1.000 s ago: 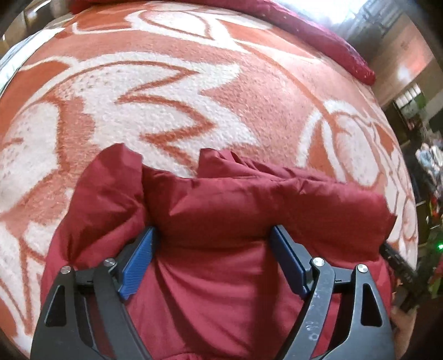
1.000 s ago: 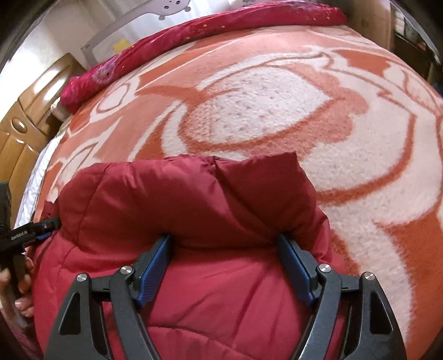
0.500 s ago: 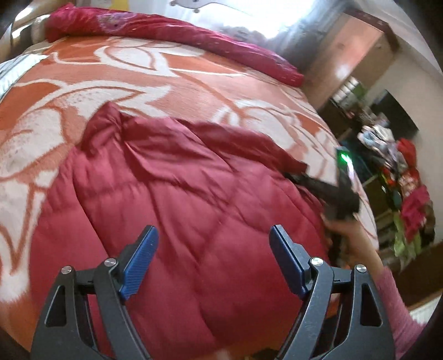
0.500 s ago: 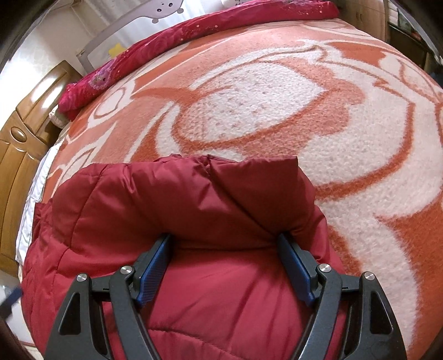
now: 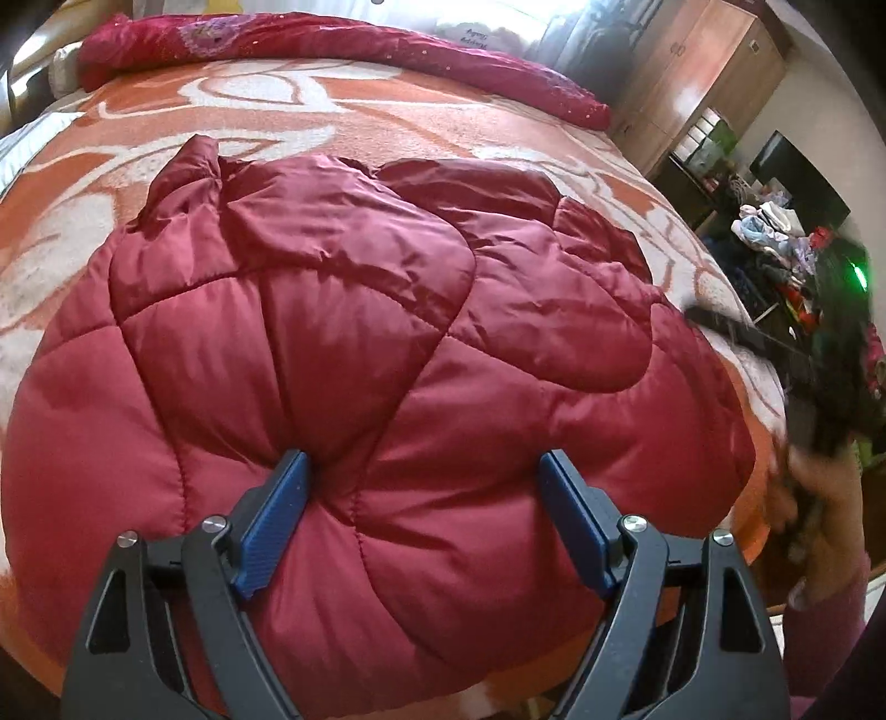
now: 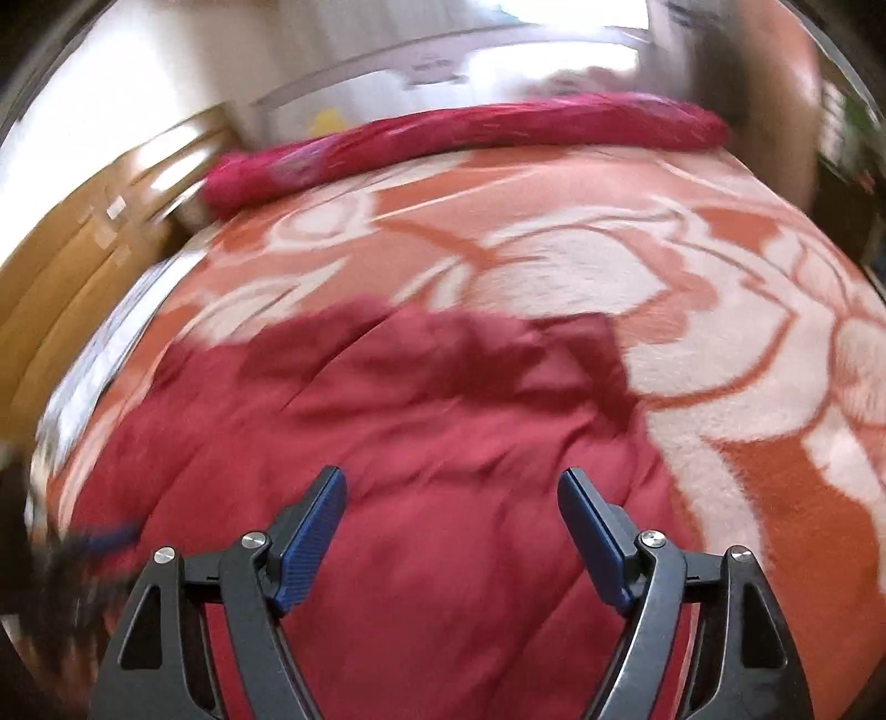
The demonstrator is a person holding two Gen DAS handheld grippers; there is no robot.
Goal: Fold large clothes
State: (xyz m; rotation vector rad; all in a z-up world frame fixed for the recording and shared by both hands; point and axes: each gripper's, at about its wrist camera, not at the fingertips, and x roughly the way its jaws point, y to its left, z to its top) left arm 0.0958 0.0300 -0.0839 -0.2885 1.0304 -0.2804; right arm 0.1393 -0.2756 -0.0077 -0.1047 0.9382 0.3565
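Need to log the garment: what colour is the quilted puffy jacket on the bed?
Dark red, seen best in the left wrist view: quilted puffy jacket.

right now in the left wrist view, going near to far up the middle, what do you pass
left gripper → red quilted jacket → orange and white blanket → long red bolster along the far edge of the bed
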